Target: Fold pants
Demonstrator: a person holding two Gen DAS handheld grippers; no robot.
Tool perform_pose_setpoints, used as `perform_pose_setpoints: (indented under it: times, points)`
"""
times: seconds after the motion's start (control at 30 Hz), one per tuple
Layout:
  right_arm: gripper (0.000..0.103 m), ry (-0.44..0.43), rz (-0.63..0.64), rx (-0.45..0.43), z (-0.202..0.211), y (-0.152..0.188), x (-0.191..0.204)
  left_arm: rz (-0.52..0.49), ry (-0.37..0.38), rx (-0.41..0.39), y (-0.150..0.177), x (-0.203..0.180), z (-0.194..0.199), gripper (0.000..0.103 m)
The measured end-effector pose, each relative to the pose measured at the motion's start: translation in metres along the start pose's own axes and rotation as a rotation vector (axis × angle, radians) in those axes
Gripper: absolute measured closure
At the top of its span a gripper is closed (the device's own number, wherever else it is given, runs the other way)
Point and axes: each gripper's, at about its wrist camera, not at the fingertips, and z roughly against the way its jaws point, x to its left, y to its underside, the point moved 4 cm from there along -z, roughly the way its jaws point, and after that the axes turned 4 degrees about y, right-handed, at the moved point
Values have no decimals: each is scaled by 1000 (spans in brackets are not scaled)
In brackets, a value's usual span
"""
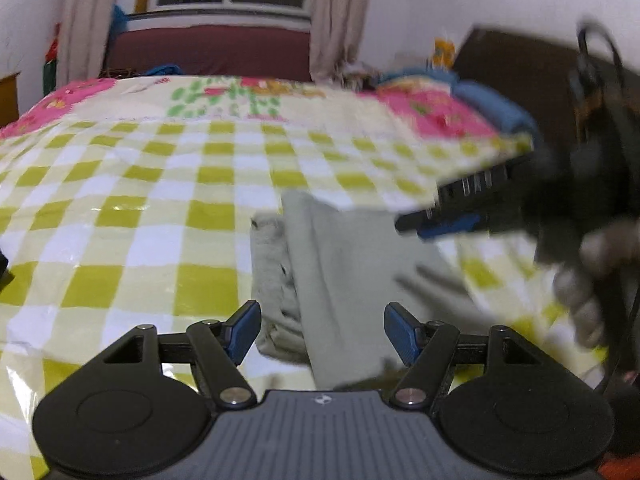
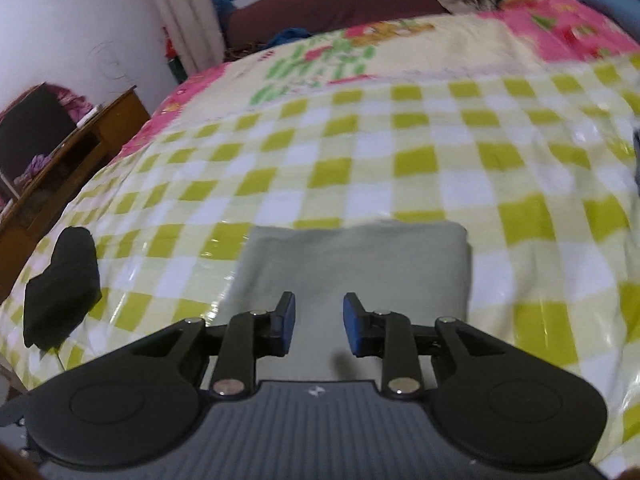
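Pants [image 2: 356, 264]: pale grey-green, folded into a compact rectangle, lying on the bed [image 2: 440, 152] over the checked cover, at centre of the right wrist view. Layered edges visible at 9 o'clock of the bundle in the left wrist view. Folding judged essentially complete; at most tidying left. Left gripper [image 1: 322, 330]: fingers spread wide, empty, above the near edge. Right gripper [image 2: 319, 322]: fingers parted, nothing clamped, over the bundle. Dark folded item [image 2: 60, 284] at 9 o'clock, well apart.
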Motion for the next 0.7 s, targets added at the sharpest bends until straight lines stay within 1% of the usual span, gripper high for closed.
perform_pose_setpoints:
  times: [0.07,0.1,0.13,0.17,0.2,0.27,0.33,0.37,0.4,0.43,0.47,0.5,0.53,0.57,0.63,0.7]
  points:
    - [74,-51,-4,12,-7,-3,8,-3,-4,58,8,-6,-9,22]
    - [72,-74,10,17,-11,-4,17,1,-3,80,12,-8,-12,22]
    - [70,-92,35,24,-16,-5,27,-5,-11,94,15,-9,-13,22]
    - [65,-103,58,33,-23,-6,38,-16,-22,98,16,-11,-14,22]
    - [62,-108,79,43,-31,-6,48,-22,-27,101,16,-12,-15,22]
    - [62,-75,129,73,-52,-6,64,-22,-36,129,16,-11,-21,22]
    - [63,-2,164,89,-72,-5,69,-7,-57,171,18,-6,-32,22]
    - [67,26,173,95,-79,-4,67,6,-57,186,19,-4,-36,24]
    - [85,39,164,106,-85,-4,62,20,-50,192,19,-1,-38,29]
    - [94,22,120,129,-87,-4,55,29,-42,185,19,1,-36,43]
    - [97,0,85,132,-83,-5,48,36,-28,180,19,2,-35,54]
    - [98,-13,68,123,-78,-6,44,46,-10,176,19,2,-33,57]
    - [98,-14,71,106,-70,-8,42,52,0,171,18,2,-32,65]
    - [99,-17,79,90,-62,-10,41,53,3,165,18,2,-29,68]
    - [99,-37,86,68,-47,-17,41,46,7,144,14,1,-24,73]
    - [99,-57,76,45,-35,-25,42,43,16,121,6,2,-17,74]
